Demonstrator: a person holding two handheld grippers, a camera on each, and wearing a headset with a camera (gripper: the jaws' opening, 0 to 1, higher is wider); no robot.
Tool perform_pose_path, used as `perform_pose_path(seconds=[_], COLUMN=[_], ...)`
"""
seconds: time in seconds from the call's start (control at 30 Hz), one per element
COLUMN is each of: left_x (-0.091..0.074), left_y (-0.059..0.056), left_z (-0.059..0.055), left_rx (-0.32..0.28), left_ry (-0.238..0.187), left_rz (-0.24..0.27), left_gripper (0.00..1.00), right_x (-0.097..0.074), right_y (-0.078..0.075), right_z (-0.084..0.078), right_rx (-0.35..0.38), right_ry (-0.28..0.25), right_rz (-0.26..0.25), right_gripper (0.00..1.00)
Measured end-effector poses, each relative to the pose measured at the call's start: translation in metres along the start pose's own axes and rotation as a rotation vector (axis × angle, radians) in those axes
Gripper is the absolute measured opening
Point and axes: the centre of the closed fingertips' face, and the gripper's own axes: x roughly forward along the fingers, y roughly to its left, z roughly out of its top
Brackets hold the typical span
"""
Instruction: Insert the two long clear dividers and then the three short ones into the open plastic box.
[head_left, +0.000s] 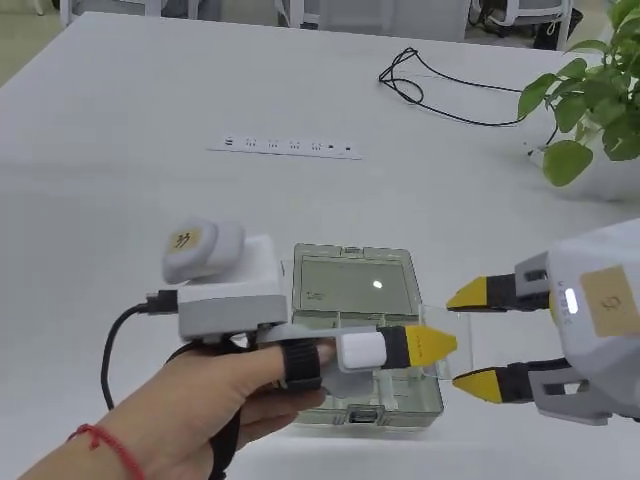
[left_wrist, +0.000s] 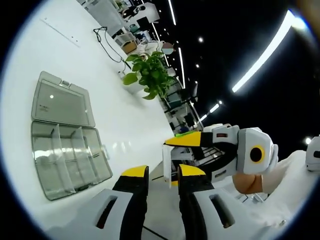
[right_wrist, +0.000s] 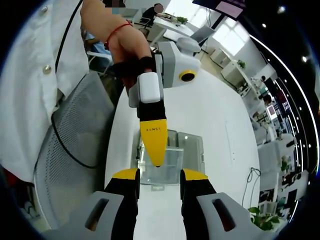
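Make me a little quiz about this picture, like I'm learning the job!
1. Near the box, the left gripper holds:
A. a clear divider
B. a spoon
C. a ball
2. True or false: the box's lid is shut.
3. Fill in: the gripper with open jaws is the ____ one.
Key: 1 A. 2 false, the lid lies open. 3 right: the right gripper.

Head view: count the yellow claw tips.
3. One on the left claw, over the open box; two on the right claw, right of the box. The left claw's second tip may be hidden.
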Motion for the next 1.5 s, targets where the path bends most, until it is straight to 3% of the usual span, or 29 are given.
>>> perform_pose_path(seconds=[0.6,1.27,1.37,1.43,1.5], left_x=[0.0,-0.002,-0.003,-0.004,-0.005], left_y=[0.0,-0.002,-0.002,-0.002,-0.002], left_z=[-0.006,-0.006,-0.007,-0.008,-0.01], left_rx=[-0.009,-0.017,0.041,0.116,0.19], left_ry=[0.021,0.004,0.014,0.023,0.042], left_rz=[-0.02,-0.027,-0.024,-0.028,-0.026], left_gripper=[0.0,0.0,0.0,0.0,0.0], right_x=[0.002,0.003,-0.005,-0.008,-0.016], right_y=[0.005,0.004,-0.002,-0.004,-0.008], right_z=[0.001,0.002,0.007,0.011,0.014], right_rx=[-0.029,-0.018,0.036,0.077,0.148], right_ry=[0.02,0.015,-0.032,-0.063,-0.115], right_rz=[0.013,0.004,0.01,0.024,0.072], right_gripper=[0.33,0.35,0.37,0.37,0.36])
